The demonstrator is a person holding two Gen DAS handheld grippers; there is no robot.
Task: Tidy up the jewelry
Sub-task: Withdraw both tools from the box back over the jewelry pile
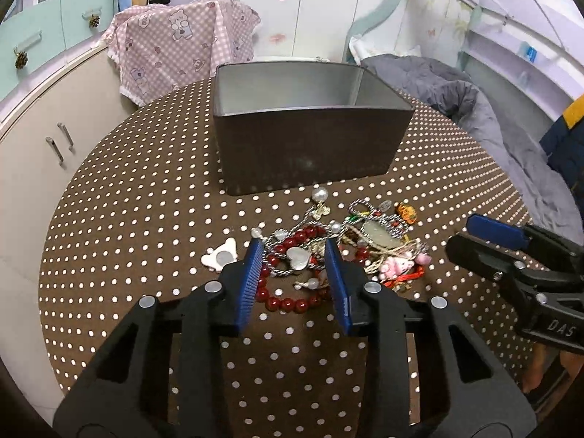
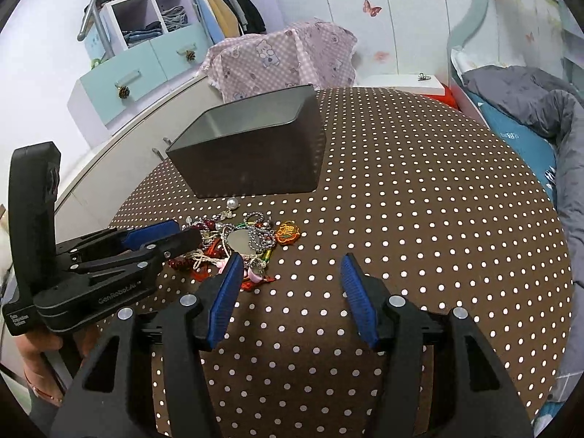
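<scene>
A tangled pile of jewelry (image 1: 346,244) lies on the brown dotted tablecloth in front of an open dark tin box (image 1: 306,138). It holds a red bead bracelet (image 1: 288,303), pearls, silver chains, a round silver pendant (image 2: 241,241) and an orange charm (image 2: 288,233). My left gripper (image 1: 295,255) is open, its jaws straddling the red beads and a heart pendant (image 1: 297,257) at the pile's left. My right gripper (image 2: 292,266) is open and empty, just right of the pile (image 2: 233,244). The box (image 2: 248,149) looks empty.
A white heart-shaped piece (image 1: 221,255) lies left of the pile. A pink bear-print cloth (image 1: 182,43) covers something behind the table. A cabinet (image 1: 47,138) stands to the left and a bed with a grey duvet (image 1: 474,109) to the right.
</scene>
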